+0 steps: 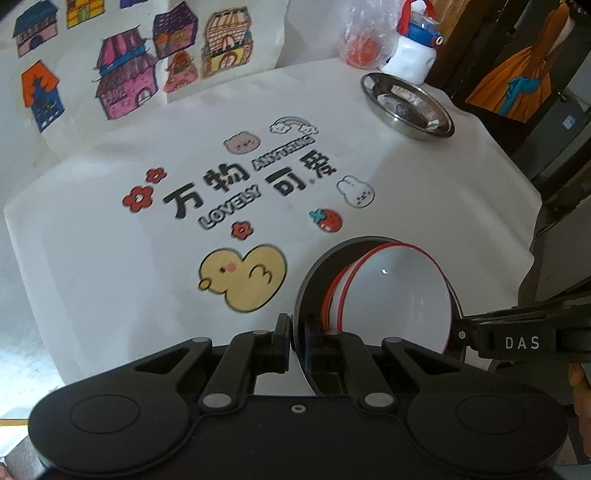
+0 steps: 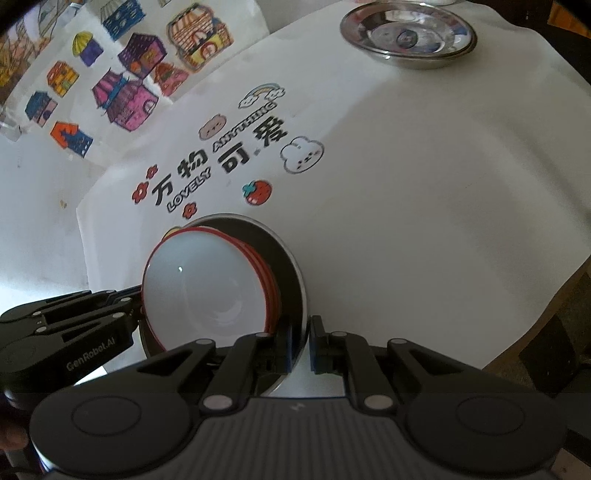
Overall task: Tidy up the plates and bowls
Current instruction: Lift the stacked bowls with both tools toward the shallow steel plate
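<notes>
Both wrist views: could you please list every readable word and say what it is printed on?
"LOVELY" on the tablecloth.
"ANYTHING" on the tablecloth.
"万物可爱" on the tablecloth.
"DAS" on the right hand-held gripper.
"GenRobot.AI" on the left hand-held gripper.
Blue label on the grey box: too small to read.

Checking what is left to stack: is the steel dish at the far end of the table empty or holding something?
Empty: the steel dish shows only its bare, shiny bottom with reflections, and nothing sits inside it.

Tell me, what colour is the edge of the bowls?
Red rims on white bowls; the right wrist view shows it best.
</notes>
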Available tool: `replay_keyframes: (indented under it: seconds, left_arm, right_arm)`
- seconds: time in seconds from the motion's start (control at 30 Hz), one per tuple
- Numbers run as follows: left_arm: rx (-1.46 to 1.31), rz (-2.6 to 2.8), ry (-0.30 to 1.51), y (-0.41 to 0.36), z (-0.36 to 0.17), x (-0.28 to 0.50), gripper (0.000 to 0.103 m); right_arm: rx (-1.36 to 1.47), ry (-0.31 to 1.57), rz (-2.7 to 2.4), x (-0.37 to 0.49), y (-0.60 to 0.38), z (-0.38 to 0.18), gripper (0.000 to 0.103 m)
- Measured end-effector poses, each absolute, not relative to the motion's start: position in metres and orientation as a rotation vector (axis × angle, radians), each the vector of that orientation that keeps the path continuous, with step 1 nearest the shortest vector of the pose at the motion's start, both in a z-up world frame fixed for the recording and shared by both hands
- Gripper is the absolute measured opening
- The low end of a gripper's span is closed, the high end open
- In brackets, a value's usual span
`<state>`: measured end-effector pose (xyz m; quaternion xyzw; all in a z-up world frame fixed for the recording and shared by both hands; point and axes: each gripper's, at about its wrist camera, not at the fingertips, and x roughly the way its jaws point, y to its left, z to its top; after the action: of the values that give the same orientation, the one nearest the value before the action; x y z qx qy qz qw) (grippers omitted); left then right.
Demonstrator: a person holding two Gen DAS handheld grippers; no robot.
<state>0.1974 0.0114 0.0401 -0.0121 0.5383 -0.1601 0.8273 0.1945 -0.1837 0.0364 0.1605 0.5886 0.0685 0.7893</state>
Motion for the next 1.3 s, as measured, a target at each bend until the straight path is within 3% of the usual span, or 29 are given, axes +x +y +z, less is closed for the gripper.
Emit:
replay_keyframes:
  seconds: [1.3]
  left_arm:
    - [-0.004,-0.434,1.107,-0.113,0.049,0.28,0.006]
  right_arm:
    - [0.49,1.167,0.059,0.253,-0.316,0.039,0.01]
